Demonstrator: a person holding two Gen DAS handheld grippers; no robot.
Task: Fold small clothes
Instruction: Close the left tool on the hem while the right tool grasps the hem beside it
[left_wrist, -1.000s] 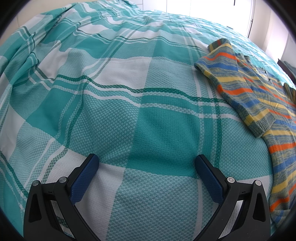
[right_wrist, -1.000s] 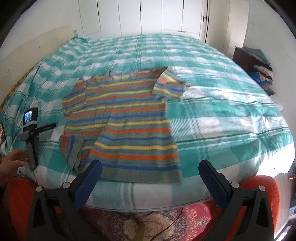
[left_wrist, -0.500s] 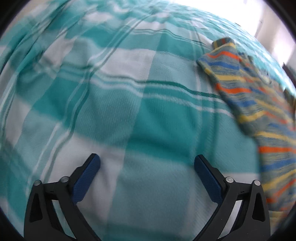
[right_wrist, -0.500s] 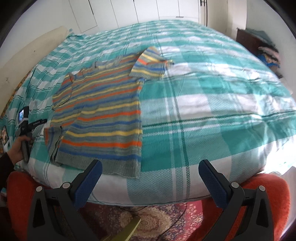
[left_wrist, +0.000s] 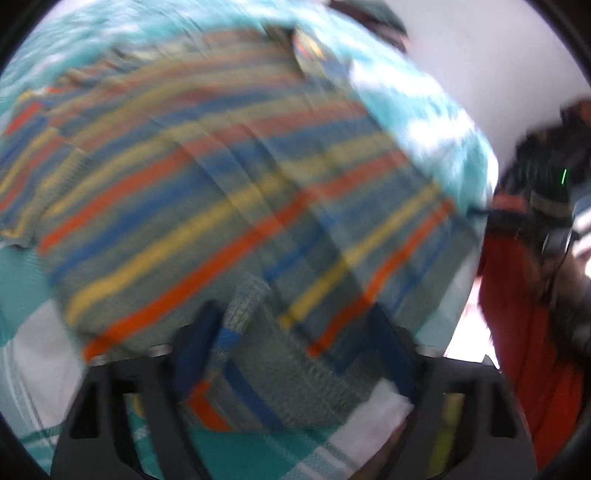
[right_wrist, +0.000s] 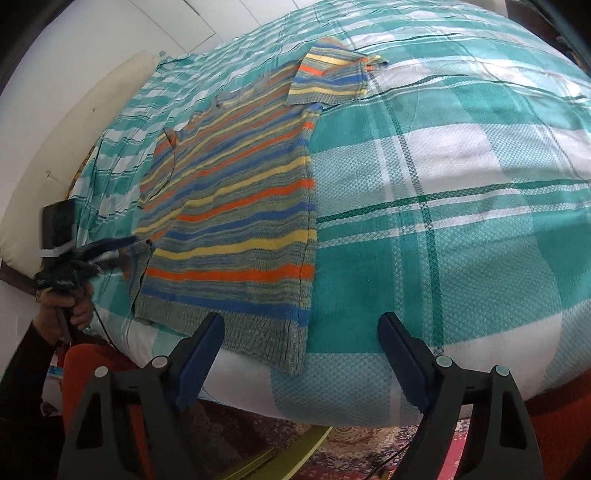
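- A striped sweater (right_wrist: 236, 206) lies flat on a teal plaid bedspread (right_wrist: 461, 229), towards the bed's left side, hem at the near edge.
- Its right sleeve (right_wrist: 332, 74) is folded in over the far right shoulder; the left edge is doubled over onto the body.
- The left gripper (left_wrist: 295, 332) sits over the sweater's near left corner. Its jaws have just been closing, and a raised fold of knit stands between them.
- The left-wrist view is badly blurred, so I cannot tell whether the pads press on the cloth.
- In the right-wrist view the same left gripper (right_wrist: 122, 247) shows at the sweater's left edge, held by a hand (right_wrist: 62, 310) in a dark sleeve.
- The right gripper (right_wrist: 301, 343) hovers at the near hem's right corner. Its jaws have just been closing but stand wide apart, holding nothing; the hem corner lies between and below them.
- A patterned rug (right_wrist: 351, 443) shows beneath the bed's near edge.
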